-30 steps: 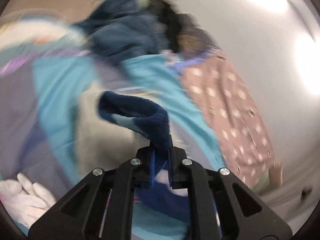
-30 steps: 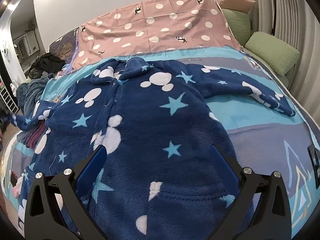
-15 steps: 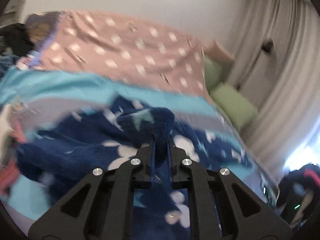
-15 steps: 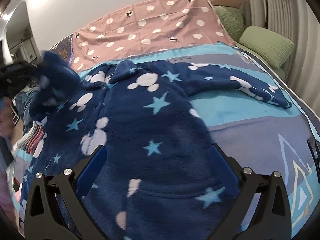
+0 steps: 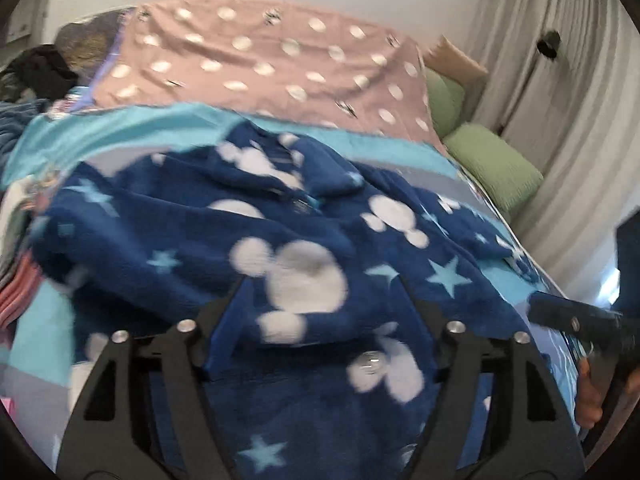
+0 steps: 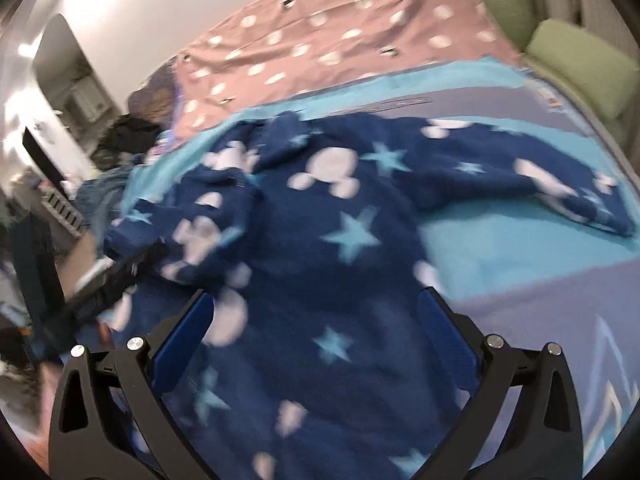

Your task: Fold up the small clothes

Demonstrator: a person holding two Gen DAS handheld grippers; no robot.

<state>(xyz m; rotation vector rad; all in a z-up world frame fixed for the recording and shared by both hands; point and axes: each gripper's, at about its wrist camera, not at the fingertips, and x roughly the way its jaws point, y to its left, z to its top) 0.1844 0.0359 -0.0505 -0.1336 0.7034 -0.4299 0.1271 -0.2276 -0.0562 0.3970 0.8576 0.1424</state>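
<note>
Navy fleece jacket (image 6: pixel 332 248) with white mouse-head shapes and light-blue stars is lying spread on the bed (image 6: pixel 500 264), on the teal-and-grey blanket. One sleeve (image 5: pixel 224 264) is lying folded across the chest; the other sleeve (image 6: pixel 532 176) is stretching flat out to the right, toward the green pillows (image 6: pixel 580 68).

Left gripper (image 5: pixel 320 300) is hovering over the folded sleeve, fingers (image 5: pixel 224 312) standing wide apart. Its jaws have just been opening; fleece is showing in the gap between them but the pads are not pressing on it.

Right gripper (image 6: pixel 316 316) is pointing down at the jacket's lower body, fingers (image 6: pixel 184 340) wide apart, nothing clamped. Can't tell whether the tips are touching the fleece.

Each camera is catching the other gripper at its frame edge: the left one at the jacket's left side in the right wrist view, the right one with the person's hand (image 5: pixel 592 392) on it in the left wrist view.

Pink polka-dot cover (image 5: pixel 260 64) is lying across the far part of the bed. Both views are motion-blurred.
</note>
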